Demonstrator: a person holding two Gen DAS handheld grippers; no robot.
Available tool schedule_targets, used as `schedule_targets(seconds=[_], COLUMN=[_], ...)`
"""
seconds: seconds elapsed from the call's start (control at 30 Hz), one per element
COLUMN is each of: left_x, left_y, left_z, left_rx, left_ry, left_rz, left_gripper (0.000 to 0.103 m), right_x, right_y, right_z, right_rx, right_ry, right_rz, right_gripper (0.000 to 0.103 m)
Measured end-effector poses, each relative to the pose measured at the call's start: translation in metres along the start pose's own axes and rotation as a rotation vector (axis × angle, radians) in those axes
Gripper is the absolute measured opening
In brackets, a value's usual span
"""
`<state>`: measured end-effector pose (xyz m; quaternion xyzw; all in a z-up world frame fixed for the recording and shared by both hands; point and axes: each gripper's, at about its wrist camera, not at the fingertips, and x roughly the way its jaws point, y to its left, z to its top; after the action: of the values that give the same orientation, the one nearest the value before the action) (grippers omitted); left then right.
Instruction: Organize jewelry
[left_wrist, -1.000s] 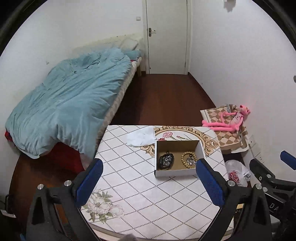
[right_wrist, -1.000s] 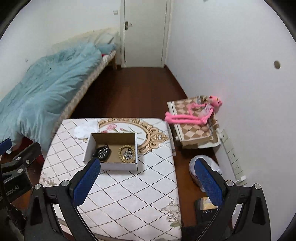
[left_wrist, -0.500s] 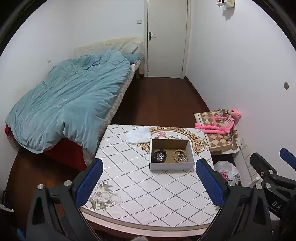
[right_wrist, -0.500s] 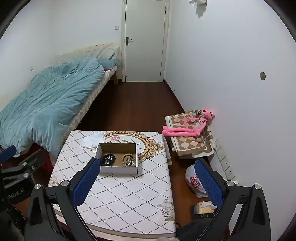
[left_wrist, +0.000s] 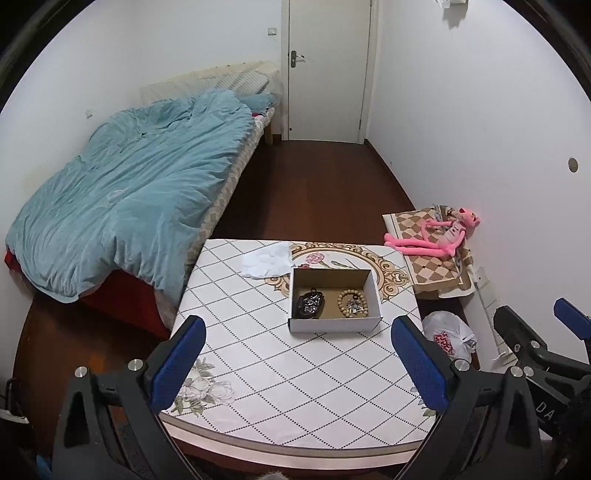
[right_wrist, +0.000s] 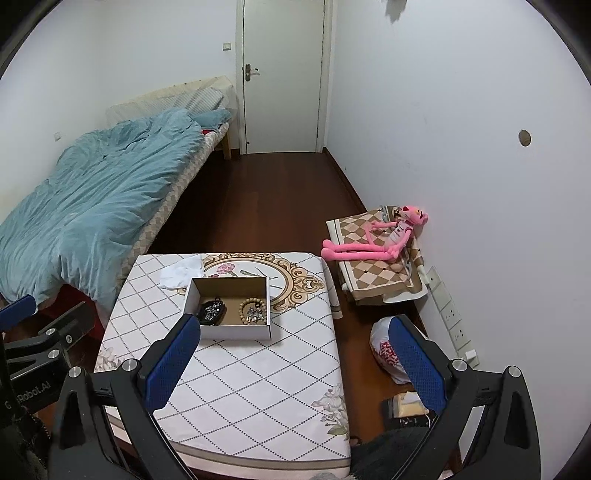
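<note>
Cardboard box (left_wrist: 334, 308) near tabletop (left_wrist: 258, 369) far edge — holds bead bracelet (left_wrist: 352, 303), dark pouch (left_wrist: 309, 304). Left gripper (left_wrist: 297, 363), right gripper (right_wrist: 291, 363) — both spread wide, empty.

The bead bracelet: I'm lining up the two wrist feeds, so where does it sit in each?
Left wrist: bead bracelet lies in the right half of the cardboard box, centre frame.
Right wrist: bead bracelet lies in the box's right half, left of centre.
Shared landmark: the pink plush toy.
</note>
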<state>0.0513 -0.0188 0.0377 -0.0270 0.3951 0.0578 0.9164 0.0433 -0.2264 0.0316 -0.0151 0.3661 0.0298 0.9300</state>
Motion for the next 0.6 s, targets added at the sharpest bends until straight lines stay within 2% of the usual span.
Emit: schedule_targets(seconds=[0.3,0.6], left_x=[0.028,0.062], left_y=[0.002,0.007], left_z=[0.020,0.038], left_rx=[-0.010,-0.001], left_ry=[0.035,0.077], left_rz=[0.010,0.051], left_gripper=[0.102,0.102], right_x=[0.030,0.075], right_y=[0.003,0.012], right_z=[0.019,0.042], right_rx=[-0.005,-0.023], right_ry=[0.030,0.083], right_rz=[-0.025,-0.032], right_gripper=[0.103,0.103])
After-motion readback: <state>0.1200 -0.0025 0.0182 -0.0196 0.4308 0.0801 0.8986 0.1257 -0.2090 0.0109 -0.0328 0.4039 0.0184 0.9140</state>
